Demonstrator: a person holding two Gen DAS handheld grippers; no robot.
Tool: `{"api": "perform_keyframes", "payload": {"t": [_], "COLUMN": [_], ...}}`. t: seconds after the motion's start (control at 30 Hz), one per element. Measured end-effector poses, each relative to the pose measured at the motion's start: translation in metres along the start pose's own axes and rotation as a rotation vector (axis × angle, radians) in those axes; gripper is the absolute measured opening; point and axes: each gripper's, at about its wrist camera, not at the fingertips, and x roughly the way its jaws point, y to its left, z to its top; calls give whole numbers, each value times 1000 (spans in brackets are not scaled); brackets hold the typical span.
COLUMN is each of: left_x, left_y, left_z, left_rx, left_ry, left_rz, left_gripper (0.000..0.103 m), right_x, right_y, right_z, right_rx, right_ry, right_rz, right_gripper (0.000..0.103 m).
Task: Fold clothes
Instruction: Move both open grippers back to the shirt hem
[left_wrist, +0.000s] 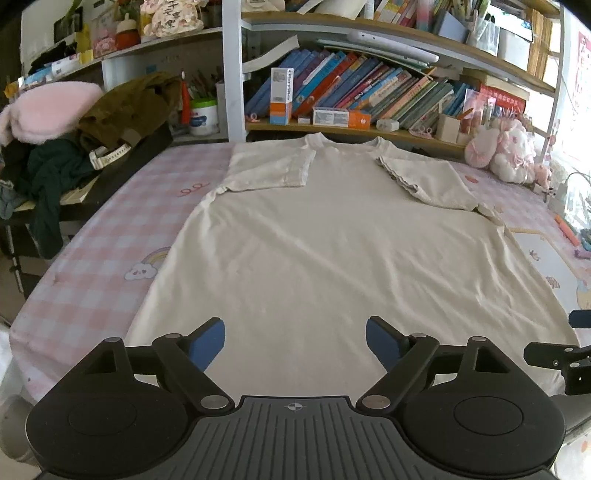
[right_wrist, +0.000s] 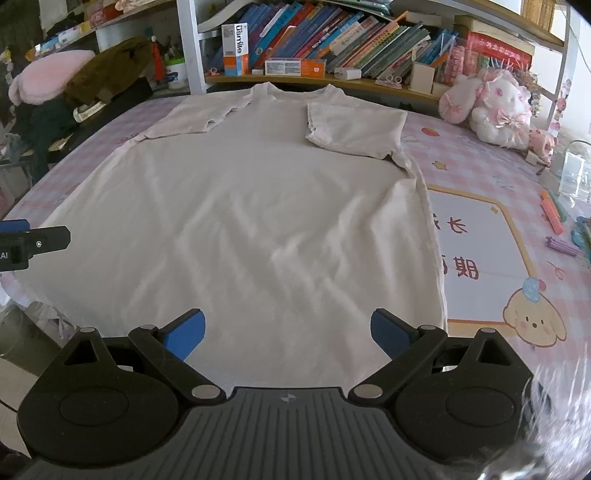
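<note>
Shirt (left_wrist: 325, 236) is a cream tee lying flat on the pink checked table (left_wrist: 110, 236), collar toward the far edge by the bookshelf (left_wrist: 369, 92), hem along the near edge. Both sleeves are already folded in over the chest, so I'd guess the next step is bringing the hem up toward the collar.

Left gripper (left_wrist: 295, 341) hangs just above the hem toward the near left corner, jaws spread wide, nothing in them. Right gripper (right_wrist: 288, 332) is the same story toward the near right corner: wide open, empty, blue pads (right_wrist: 388, 332) not touching cloth as far as I can tell.

How I'd do it well:
- Pinch the hem near each bottom corner, not mid-hem, so the fabric doesn't sag in the middle.
- Make sure each pinch catches both layers, front and back, or only the top sheet lifts.
- Lift both sides together and level, then carry toward the collar at the same pace.
- There are diagonal wrinkles across the belly of the shirt, so a light pull outward before lifting should flatten them.

Clothes pile (left_wrist: 74, 147) at the far left corner and the plush toy (right_wrist: 495, 107) at the far right look well apart from the shirt, so no snag risk there.
</note>
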Motion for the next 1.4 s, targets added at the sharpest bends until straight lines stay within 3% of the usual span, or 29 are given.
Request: {"api": "perform_keyframes", "payload": {"t": [1.4], "left_x": [-13], "left_y": [19], "left_z": [-11], "left_rx": [-106], "left_ry": [-11], "left_rz": [15], "left_gripper": [86], "right_x": [-13], "right_y": [2], "right_z": [-8], "right_rx": [2], "right_ry": [-14], "right_rz": [-11], "right_gripper": [97]}}
